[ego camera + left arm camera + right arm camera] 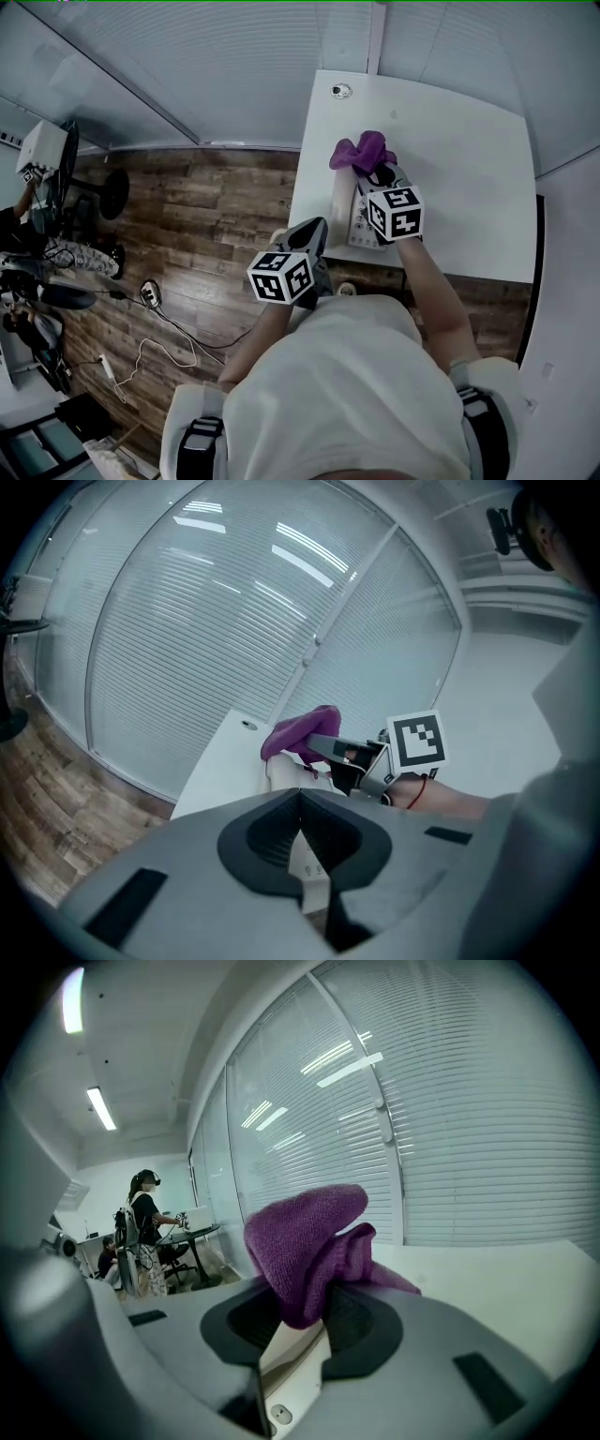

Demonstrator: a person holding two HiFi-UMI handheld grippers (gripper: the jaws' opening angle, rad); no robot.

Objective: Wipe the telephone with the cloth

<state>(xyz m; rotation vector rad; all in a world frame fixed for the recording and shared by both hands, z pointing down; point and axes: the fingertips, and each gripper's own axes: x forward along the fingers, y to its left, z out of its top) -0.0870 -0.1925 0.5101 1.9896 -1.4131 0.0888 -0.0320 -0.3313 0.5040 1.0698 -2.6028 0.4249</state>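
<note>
Purple cloth (305, 1241) is pinched in the right gripper (305, 1330) over the telephone (352, 214) near the desk (469, 187) edge, left gripper (301, 808) closed empty, so a hard swipe could shove the unbraced phone off.

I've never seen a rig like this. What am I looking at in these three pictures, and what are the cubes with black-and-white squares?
No robot here: a person holds a two-jaw gripper in each hand; the patterned cubes are parts of those grippers. One picture comes from a camera on the person's head, looking down; the other two cameras ride on the grippers and look along their jaws. On the white table lies a white telephone. The right gripper is shut on a purple cloth by the telephone's far end. The left gripper is shut and empty, near the table's edge.
</note>
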